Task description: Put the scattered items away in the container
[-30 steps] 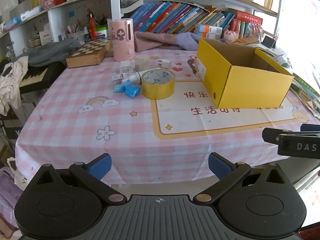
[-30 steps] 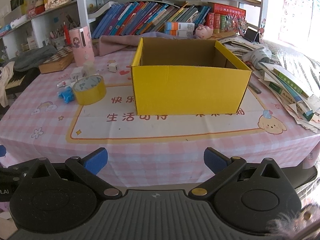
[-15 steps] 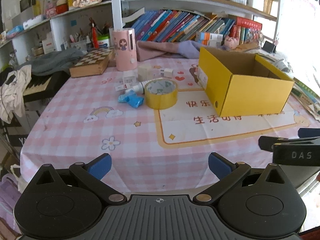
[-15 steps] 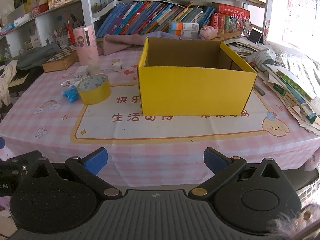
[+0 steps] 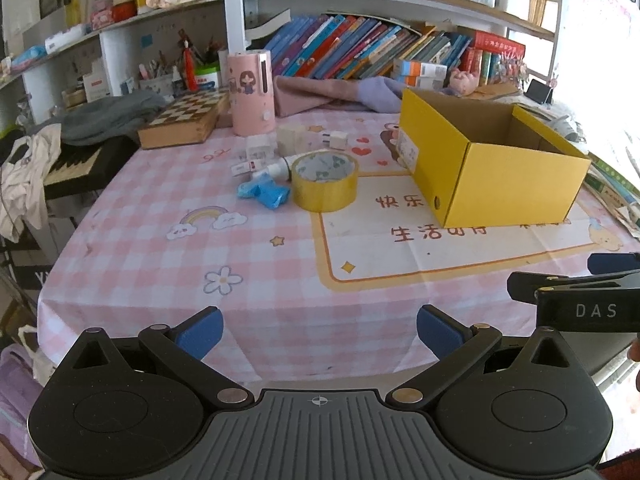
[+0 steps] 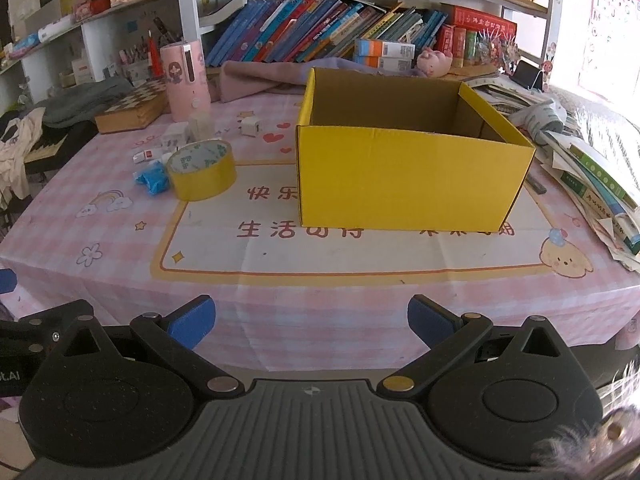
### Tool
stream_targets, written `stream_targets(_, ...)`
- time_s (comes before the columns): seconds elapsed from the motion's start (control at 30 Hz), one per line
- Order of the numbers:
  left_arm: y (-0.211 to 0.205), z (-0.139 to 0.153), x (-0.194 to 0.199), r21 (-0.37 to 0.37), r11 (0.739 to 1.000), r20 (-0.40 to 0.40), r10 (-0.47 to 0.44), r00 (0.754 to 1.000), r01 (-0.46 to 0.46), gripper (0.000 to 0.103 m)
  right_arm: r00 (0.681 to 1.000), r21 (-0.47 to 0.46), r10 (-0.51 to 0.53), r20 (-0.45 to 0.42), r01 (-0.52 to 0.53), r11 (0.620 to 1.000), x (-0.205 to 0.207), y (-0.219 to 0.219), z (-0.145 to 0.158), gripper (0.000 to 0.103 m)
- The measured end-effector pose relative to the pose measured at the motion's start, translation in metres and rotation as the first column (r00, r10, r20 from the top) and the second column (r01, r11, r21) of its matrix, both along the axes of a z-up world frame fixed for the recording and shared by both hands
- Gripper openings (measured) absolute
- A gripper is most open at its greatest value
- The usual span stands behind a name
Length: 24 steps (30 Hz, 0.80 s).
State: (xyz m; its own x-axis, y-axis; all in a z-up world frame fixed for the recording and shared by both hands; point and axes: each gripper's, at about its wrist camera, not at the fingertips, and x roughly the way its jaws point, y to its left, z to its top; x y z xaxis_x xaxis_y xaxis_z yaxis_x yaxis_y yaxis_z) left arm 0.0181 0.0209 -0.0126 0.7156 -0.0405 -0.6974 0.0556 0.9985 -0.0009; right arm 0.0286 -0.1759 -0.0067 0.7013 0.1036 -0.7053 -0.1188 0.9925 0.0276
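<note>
Both grippers hang off the near edge of the table, nothing in either one. The left gripper (image 5: 318, 330) has its blue fingers spread wide and empty; the right gripper (image 6: 311, 320) is the same, wide apart, holding nothing. In the left view the right tool pokes in low at the right edge, so the two sit side by side at about the same depth.

Out past the pink check cloth (image 5: 160, 248), the clutter sits ahead and a shade left of the left gripper's centre line: the blue wrapper (image 5: 264, 193) nearest, touching or just beside the tape roll (image 5: 324, 186), which lies flat with its hole facing up. Behind those, a small tube (image 5: 276, 169) lying on its side with its long axis running left-right, then several small white boxes (image 5: 260, 148).

The yellow box (image 6: 408, 180) stands open-topped straight ahead of the right gripper, and looks empty as far as its inside shows. From the right view the clutter is well off to the left.

So the left hand looks nearer the items, the right nearer the box. My read: nothing tidied yet, and the tape roll or wrapper is the natural first reach for the left.
</note>
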Motion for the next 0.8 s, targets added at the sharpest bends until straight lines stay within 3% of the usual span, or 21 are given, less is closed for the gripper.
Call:
stream_targets(0.4,0.008,-0.004,0.000,-0.008,1.000,0.002,0.017,1.000,-0.017,0.103,1.000,0.001,0.021,-0.013,-0.021,1.000,0.006,0.008,-0.006,0.103)
stream_targets(0.8,0.034,-0.003,-0.001,-0.033,0.995,0.028,0.096,0.995,-0.095,0.103,0.997,-0.023,0.078,0.004,-0.078,0.997,0.011,0.029,-0.002,0.103)
